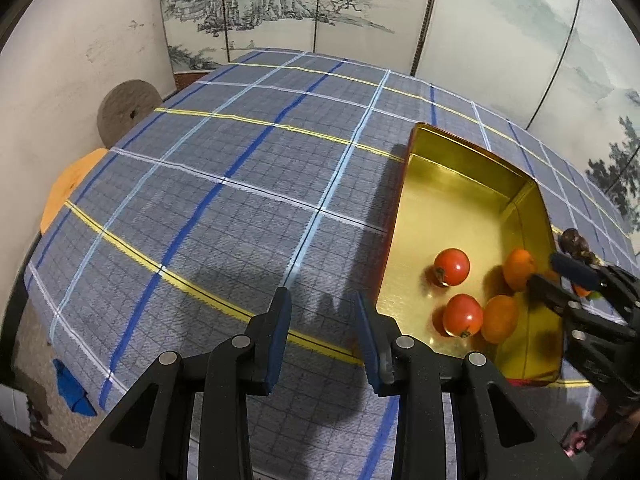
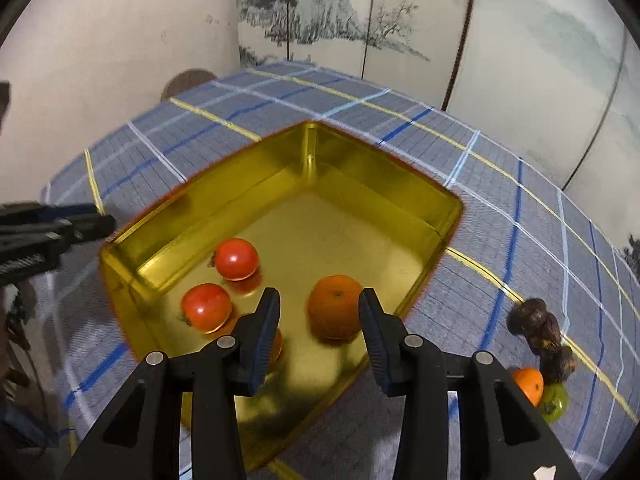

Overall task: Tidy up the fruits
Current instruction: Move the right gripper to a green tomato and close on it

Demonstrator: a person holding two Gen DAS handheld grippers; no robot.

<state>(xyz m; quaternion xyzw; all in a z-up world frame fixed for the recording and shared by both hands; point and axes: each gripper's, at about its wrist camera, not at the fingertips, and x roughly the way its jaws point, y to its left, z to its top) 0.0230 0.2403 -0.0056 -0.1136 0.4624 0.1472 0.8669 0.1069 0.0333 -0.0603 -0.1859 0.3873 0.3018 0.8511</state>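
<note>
Your left tool [image 1: 323, 312] hangs over the checked blue cloth on the desk [image 1: 224, 184], just left of the gold tin [image 1: 460, 160]. Its jaws stand a bit apart with nothing between them, only cloth showing in the gap.

Your right tool [image 2: 319, 316] is over the near end of the tin, tilted down into it. Its jaws are parted too and empty: an orange [image 2: 335, 306] sits on the tin floor in the gap between the fingers, but the pads don't press on it as far as I can tell.

Inside the tin you've got two tomatoes, one further in [image 2: 237, 258] and one closer to the near left wall [image 2: 206, 306], both lying free on the gold floor. There's a second orange [image 1: 499, 318] right beside the nearer tomato; from the right wrist view it's mostly hidden behind the left finger.

Outside the tin, on the cloth to its right, a dark brownish lumpy cluster [image 2: 542, 334] lies near a yellow stripe. I can't tell what it is exactly. Touching its near end is a small orange fruit [image 2: 529, 384] with a green fruit [image 2: 555, 402] tucked against it.

A painted folding screen [image 1: 320, 0] stands behind the desk.
</note>
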